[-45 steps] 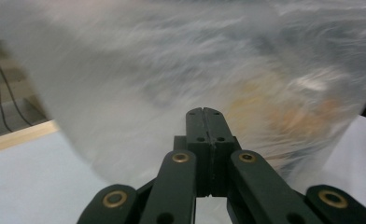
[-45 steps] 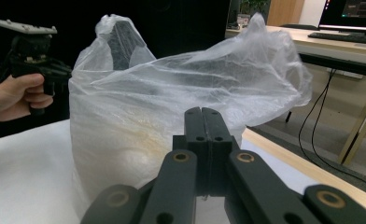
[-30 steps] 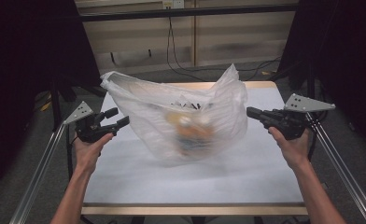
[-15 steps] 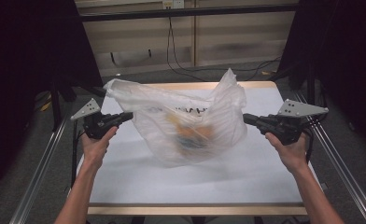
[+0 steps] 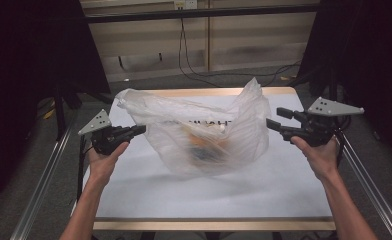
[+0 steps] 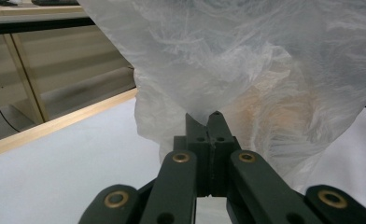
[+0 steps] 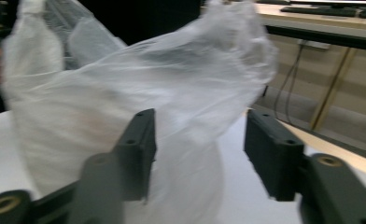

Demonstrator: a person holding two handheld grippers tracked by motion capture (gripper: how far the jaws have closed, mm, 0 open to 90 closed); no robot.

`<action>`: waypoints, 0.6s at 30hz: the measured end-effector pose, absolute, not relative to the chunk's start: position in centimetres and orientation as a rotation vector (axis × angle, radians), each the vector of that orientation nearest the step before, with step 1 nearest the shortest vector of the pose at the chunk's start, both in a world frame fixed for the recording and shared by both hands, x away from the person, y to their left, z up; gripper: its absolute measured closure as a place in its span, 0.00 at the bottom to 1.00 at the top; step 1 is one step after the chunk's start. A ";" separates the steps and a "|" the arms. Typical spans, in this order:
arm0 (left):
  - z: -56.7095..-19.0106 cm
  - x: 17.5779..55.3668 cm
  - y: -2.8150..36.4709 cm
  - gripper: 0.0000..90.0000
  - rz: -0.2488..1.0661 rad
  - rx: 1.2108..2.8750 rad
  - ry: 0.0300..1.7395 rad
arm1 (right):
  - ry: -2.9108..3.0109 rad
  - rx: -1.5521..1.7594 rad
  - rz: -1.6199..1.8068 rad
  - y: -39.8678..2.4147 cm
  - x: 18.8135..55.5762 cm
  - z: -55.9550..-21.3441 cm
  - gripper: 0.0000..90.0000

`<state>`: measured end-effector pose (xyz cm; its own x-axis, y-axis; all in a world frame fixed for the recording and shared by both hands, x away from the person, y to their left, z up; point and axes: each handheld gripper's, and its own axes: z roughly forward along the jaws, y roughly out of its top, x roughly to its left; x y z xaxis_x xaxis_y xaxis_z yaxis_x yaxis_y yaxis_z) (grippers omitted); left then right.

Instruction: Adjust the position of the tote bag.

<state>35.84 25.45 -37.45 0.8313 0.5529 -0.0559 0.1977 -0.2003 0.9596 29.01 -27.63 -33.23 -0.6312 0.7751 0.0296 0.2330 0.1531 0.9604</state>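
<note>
High view shows the left tool (image 5: 140,130) clamped on a plastic bag (image 5: 204,132). Right of the bag, the right tool (image 5: 275,120) has just been opening, its jaws apart with the bag's film between them.

Between the left gripper (image 5: 140,130) and the right gripper (image 5: 272,124) the crumpled plastic bag (image 5: 204,135) blocks the way across. Behind each gripper, toward the person, the white table (image 5: 209,195) lies bare, so both hands can pass there freely.

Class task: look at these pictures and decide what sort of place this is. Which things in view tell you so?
Probably a lab or recording workspace, not a home: a white-topped table inside a metal rail frame, black curtains at the sides, and cables hanging down the panelled wall behind.
</note>
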 end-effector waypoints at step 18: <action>-36.9 35.9 24.9 1.00 0.349 1.768 0.541 | 2.072 0.991 1.587 -25.0 35.6 -34.1 0.89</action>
